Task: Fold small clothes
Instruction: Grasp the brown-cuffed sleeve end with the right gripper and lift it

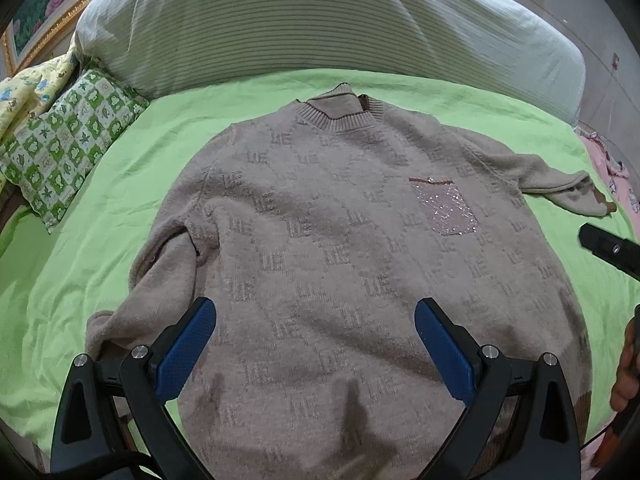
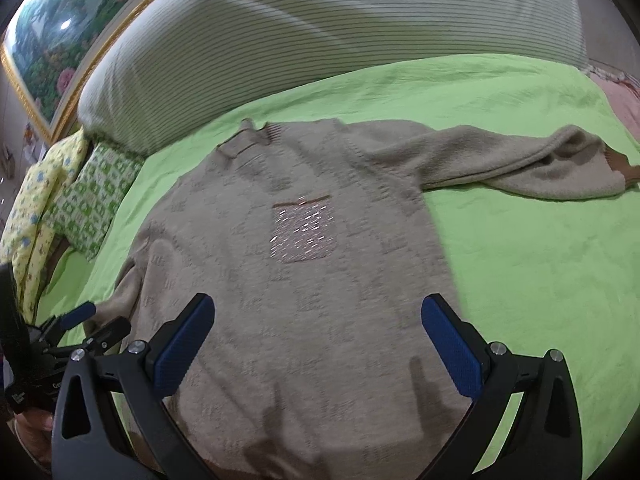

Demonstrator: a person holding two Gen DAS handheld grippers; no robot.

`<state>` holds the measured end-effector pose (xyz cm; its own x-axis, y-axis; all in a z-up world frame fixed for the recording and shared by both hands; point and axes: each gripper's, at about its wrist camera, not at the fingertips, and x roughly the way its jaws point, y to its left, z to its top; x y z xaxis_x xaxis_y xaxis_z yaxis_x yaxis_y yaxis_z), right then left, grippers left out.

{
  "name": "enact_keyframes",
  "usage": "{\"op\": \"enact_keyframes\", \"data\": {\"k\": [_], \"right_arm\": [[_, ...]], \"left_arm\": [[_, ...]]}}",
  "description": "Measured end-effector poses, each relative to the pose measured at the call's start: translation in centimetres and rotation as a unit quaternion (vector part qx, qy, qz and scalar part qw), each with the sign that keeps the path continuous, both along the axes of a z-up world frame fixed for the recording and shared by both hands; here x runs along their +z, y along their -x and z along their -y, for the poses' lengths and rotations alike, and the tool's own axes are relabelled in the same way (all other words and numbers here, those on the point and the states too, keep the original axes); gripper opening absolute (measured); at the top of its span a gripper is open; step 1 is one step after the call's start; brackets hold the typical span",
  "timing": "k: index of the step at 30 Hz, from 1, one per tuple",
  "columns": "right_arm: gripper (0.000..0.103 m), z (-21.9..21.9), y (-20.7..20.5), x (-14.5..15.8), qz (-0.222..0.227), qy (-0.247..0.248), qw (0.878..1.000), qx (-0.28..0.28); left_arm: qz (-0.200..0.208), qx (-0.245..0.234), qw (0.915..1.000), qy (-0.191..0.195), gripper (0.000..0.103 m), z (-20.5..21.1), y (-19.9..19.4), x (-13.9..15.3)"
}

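Both grippers stand wide open and hold nothing. In the left wrist view the left gripper sits low in the frame over the hem end of the sweater; in the right wrist view the right gripper sits low in the frame over the same hem end, nearer the sweater's right edge.

Spread front-up on the green sheet, the sweater fills the middle of both frames, with its collar toward the top, near the striped pillow. A sequin pocket sits right of centre. One sleeve stretches out to the upper right in the right view; the other sleeve is bunched against the body at lower left in the left view.

The knit looks thick, soft and limp, so it should drape and sag when lifted, with little slip against the pads. Good holds are probably the cuff of the outstretched sleeve and the shoulder seam, or the two hem corners. The sequins may snag, so the pocket is best avoided.
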<state>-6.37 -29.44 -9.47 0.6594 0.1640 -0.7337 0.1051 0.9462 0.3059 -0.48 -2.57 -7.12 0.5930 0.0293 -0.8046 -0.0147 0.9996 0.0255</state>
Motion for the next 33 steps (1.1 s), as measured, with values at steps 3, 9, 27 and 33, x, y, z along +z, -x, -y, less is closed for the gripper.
{"op": "enact_keyframes", "data": {"k": [3, 9, 27, 33], "right_arm": [[0.103, 2.7, -0.4, 0.3, 0.001, -0.002, 1.000, -0.029], [0.103, 10.6, -1.7, 1.0, 0.013, -0.018, 0.993, -0.118], [0.089, 31.1, -8.1, -1.9, -0.088, -0.146, 0.921, -0.350], [0.075, 33.9, -10.4, -4.6, -0.147, -0.168, 0.900, -0.374]], "left_arm": [[-0.009, 0.000, 0.9999, 0.006, 0.100, -0.1, -1.1, -0.2], [-0.018, 0.008, 0.9998, 0.004, 0.100, 0.0, -3.6, -0.3], [-0.053, 0.020, 0.9984, 0.006, 0.100, 1.4, -14.5, -2.8], [-0.083, 0.014, 0.9964, 0.008, 0.100, 1.6, -16.7, -5.2]]}}
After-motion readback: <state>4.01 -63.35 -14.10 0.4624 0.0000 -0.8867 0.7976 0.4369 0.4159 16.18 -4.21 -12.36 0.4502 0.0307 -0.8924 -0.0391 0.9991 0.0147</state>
